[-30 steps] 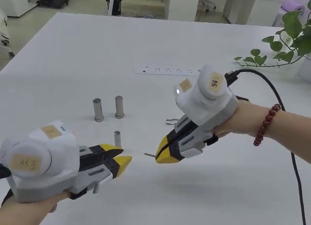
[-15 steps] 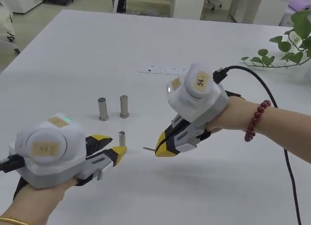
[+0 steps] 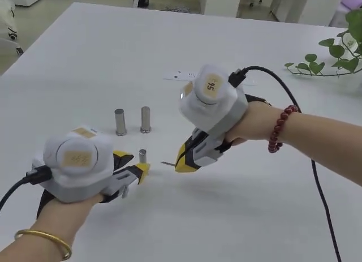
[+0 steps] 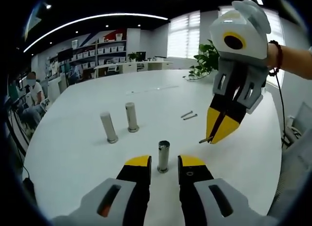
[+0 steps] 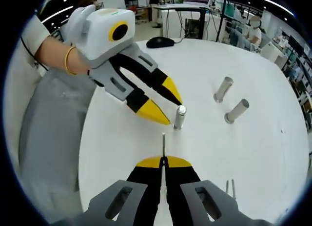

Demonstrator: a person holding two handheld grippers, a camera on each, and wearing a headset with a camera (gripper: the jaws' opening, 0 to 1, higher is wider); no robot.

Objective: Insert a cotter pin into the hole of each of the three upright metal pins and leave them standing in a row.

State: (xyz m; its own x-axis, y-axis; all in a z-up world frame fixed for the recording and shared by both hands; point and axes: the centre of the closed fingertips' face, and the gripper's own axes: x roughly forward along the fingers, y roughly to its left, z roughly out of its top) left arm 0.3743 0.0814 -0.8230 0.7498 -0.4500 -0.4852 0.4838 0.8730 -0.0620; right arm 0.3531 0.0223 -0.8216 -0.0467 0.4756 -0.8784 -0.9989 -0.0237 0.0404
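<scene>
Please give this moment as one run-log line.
left gripper: open, tips flanking front metal pin | right gripper: shut on cotter pin, aimed at it

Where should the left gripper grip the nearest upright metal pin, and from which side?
Its shaft, low down, from the person's side, where the open fingers of the left gripper flank it. The near metal pin stands upright, so a level pinch leaves its top clear for the cotter pin.

The right tool (image 5: 164, 160) partly hides the cotter pin (image 5: 163, 145).

White workbench (image 3: 85, 58), leafy plant (image 3: 341, 49), office shelves (image 4: 92, 51), bright windows (image 4: 187, 36)
</scene>
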